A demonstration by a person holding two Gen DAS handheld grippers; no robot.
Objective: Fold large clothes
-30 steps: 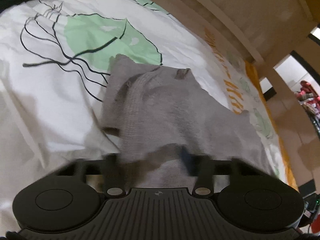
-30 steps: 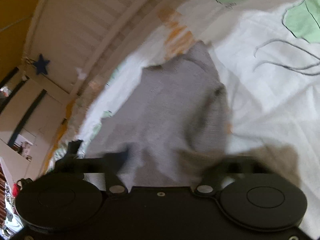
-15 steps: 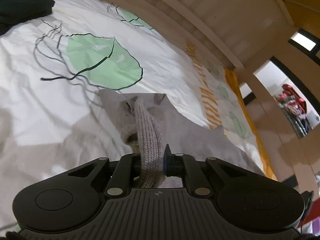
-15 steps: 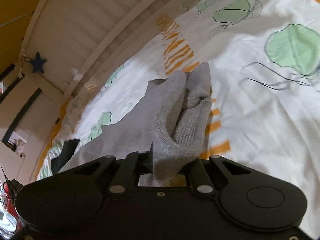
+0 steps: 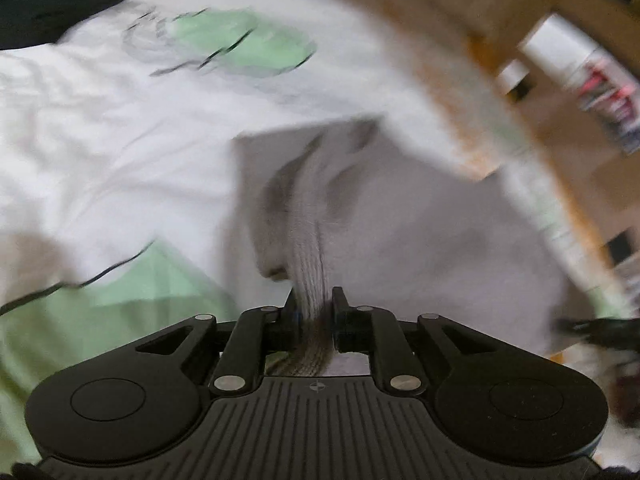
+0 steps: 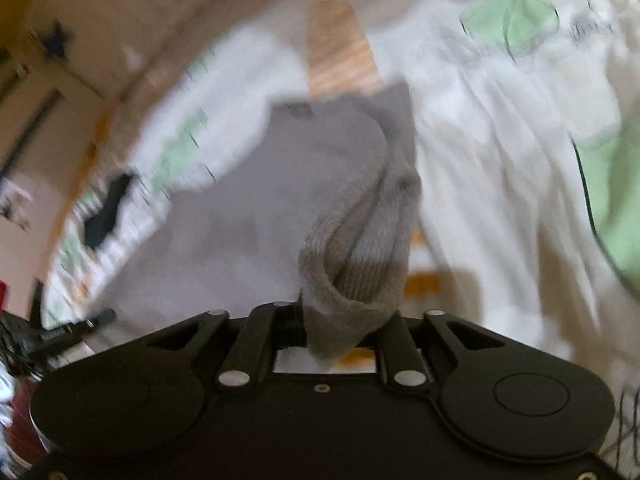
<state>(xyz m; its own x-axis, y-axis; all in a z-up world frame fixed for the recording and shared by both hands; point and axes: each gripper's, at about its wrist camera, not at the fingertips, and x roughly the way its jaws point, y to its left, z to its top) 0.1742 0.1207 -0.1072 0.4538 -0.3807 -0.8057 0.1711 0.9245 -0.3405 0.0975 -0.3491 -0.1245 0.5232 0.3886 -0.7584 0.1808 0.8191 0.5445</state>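
Note:
A grey knit sweater (image 5: 400, 220) lies on a white bedspread with green leaf prints (image 5: 100, 128). My left gripper (image 5: 314, 304) is shut on a ribbed edge of the sweater, which rises in a bunched strip from the jaws. My right gripper (image 6: 344, 316) is shut on another ribbed edge of the sweater (image 6: 280, 200), whose fold hangs over the jaws and hides the fingertips. Both views are blurred by motion.
A black garment (image 5: 52, 8) lies at the bed's far left corner. A wooden bed rail (image 5: 500, 40) curves along the far side. The white bedspread (image 6: 500, 160) spreads to the right of the sweater. The other gripper's dark tip (image 6: 60, 332) shows at the left edge.
Both grippers closed on the sweater's ribbed edges about a second ago and have since lifted and pulled them toward me. The sweater has stretched out and the views swing fast.

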